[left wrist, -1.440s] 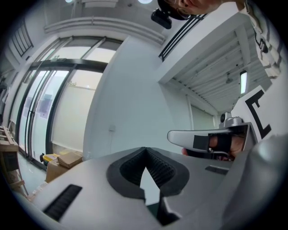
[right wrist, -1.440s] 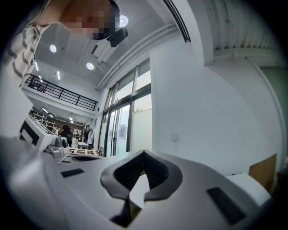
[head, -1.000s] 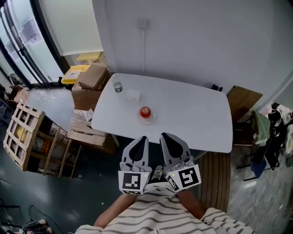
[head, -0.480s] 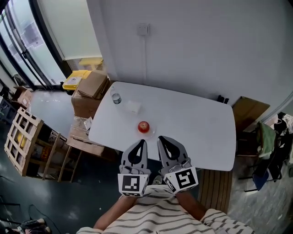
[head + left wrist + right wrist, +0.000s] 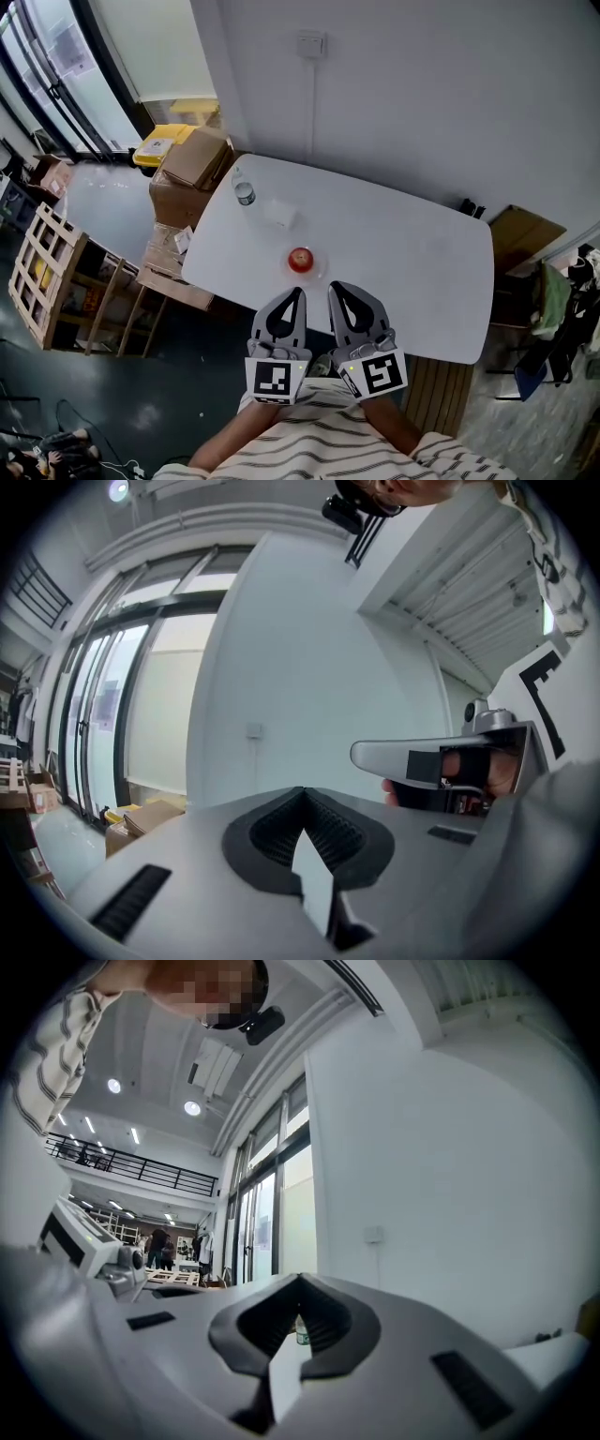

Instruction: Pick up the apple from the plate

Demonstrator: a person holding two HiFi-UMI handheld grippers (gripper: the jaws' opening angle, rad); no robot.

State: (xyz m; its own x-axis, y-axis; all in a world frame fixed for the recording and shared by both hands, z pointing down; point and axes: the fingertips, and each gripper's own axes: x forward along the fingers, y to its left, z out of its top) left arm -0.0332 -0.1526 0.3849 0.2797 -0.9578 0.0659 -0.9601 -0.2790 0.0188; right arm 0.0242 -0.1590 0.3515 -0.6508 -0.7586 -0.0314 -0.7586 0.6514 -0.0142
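Red apple [image 5: 300, 258] rests on its plate [image 5: 319, 268] near the front edge of the white desk [image 5: 412, 244], centre frame. The left hand-held gripper [image 5: 295, 293] points straight up at it from directly below, likely the nearer. The right hand-held gripper [image 5: 335, 287] sits lower right of the fruit. Both have jaws pressed together, empty.

Bright daylight from the windows [image 5: 52, 70]; gripper views bulge, dark-cornered, otherwise sharp.

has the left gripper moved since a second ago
Yes. The left gripper has come forward toward the table edge, its tip now nearer the apple.
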